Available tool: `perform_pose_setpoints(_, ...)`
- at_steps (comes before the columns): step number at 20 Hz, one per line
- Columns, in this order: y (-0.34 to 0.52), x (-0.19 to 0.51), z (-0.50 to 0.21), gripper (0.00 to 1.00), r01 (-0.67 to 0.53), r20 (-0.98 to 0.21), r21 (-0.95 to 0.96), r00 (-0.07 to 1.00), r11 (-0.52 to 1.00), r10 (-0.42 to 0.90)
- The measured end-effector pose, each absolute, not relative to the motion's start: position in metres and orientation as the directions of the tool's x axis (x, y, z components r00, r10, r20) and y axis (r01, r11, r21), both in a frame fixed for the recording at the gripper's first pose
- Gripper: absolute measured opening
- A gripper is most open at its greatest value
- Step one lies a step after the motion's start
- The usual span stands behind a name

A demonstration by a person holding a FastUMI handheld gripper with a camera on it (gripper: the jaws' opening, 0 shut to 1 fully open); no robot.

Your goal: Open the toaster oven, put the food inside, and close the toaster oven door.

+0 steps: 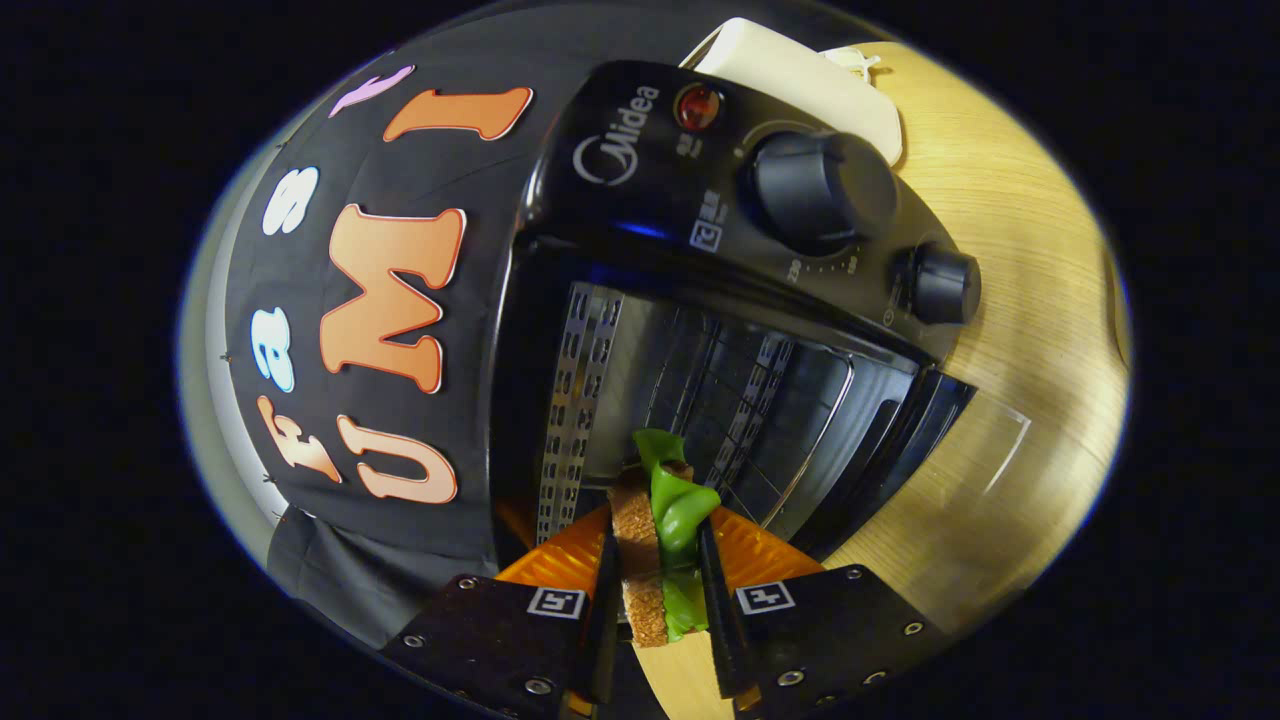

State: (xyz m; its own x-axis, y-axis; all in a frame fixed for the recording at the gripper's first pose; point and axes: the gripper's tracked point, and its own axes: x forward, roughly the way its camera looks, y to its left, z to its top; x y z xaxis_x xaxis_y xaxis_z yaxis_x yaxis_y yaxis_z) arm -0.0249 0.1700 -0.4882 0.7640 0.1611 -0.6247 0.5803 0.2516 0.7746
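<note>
Pinching the sandwich (660, 545) on both sides, the nearly closed gripper (655, 580) holds it just before the open oven (720, 300) mouth, where loose lettuce could slip out or catch on the rack (740, 400).

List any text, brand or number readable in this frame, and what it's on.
"Midea": brand on the front panel of the toaster oven.
Print beside the lamp and numbers round the dials: too small to read.
Square markers on the gripper, shut on the sandwich: no words.
</note>
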Motion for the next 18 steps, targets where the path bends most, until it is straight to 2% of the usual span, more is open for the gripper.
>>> perform_pose_setpoints(4,0.173,-0.029,-0.491,0.49,0.611,-0.660,0.737,0.743,0.289,0.115)
perform_pose_setpoints(7,0.181,-0.044,-0.485,0.60,0.616,-0.684,0.718,0.709,0.324,0.170)
perform_pose_setpoints(10,0.182,-0.062,-0.476,0.93,0.596,-0.696,0.706,0.685,0.382,0.217)
perform_pose_setpoints(13,0.174,-0.075,-0.457,0.96,0.563,-0.684,0.714,0.687,0.416,0.245)
perform_pose_setpoints(18,0.166,-0.125,-0.438,0.96,0.538,-0.718,0.686,0.609,0.490,0.336)
